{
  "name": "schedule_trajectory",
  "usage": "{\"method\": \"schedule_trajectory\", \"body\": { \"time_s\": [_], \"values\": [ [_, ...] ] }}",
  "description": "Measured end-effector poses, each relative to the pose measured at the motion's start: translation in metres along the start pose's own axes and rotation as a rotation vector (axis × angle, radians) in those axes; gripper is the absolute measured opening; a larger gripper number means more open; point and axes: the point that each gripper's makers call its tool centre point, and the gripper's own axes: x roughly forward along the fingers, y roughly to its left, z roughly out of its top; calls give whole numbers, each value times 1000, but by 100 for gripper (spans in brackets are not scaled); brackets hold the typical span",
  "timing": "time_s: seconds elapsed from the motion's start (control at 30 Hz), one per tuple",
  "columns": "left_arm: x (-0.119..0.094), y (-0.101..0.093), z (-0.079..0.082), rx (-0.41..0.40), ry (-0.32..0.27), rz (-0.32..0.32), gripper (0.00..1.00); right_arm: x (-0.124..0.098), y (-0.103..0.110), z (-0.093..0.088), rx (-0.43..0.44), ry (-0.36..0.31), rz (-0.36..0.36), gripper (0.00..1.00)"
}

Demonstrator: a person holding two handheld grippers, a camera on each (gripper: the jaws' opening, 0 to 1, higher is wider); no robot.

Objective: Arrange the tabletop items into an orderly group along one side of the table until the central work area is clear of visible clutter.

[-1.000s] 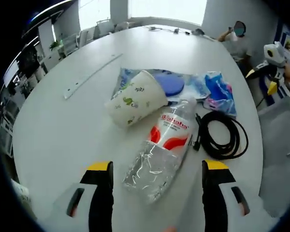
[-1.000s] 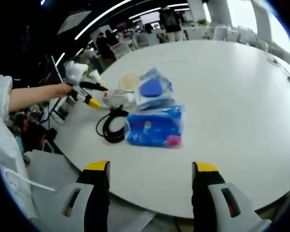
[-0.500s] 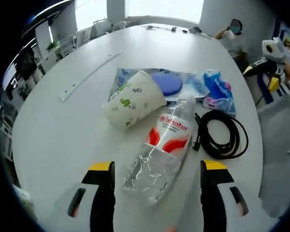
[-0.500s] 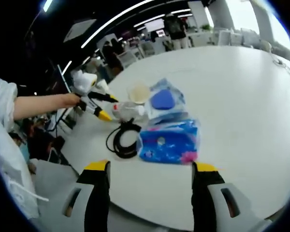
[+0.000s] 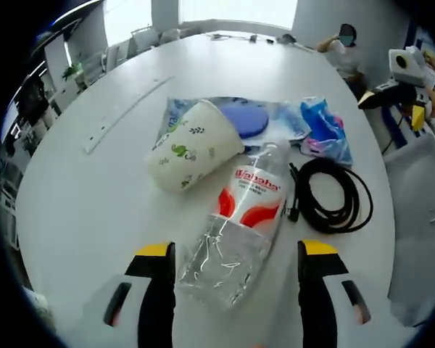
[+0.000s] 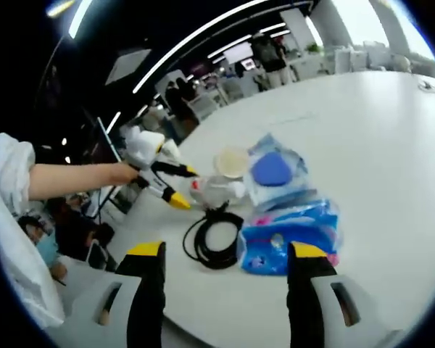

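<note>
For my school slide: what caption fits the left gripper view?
Open left gripper over a lying water bottle.

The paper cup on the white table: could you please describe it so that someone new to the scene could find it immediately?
On the round white table, look to the cluster of items near its middle. The paper cup lies on its side beside the crushed clear plastic bottle, partly over a clear bag holding a blue disc. It is the only cream-coloured thing there, printed with small green leaves.

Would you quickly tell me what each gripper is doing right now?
Left gripper: open, holding nothing, its jaws either side of the plastic bottle.
Right gripper: open, holding nothing.
</note>
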Motion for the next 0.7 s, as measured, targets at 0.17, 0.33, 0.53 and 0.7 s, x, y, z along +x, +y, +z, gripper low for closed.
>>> {"method": "schedule_trajectory", "body": {
  "time_s": [0.17, 0.33, 0.53, 0.7],
  "values": [
    [2, 0, -2, 13, 9, -1, 64, 5, 2, 2, -12, -1, 11, 66],
    [3, 2, -3, 22, 15, 1, 62, 12, 6, 5, -30, -4, 24, 65],
    [4, 4, -3, 30, 21, 5, 59, 15, 9, 7, -49, -1, 41, 65],
    [5, 5, -4, 45, 24, 9, 58, 16, 9, 7, -50, -6, 42, 65]
  ]
}}
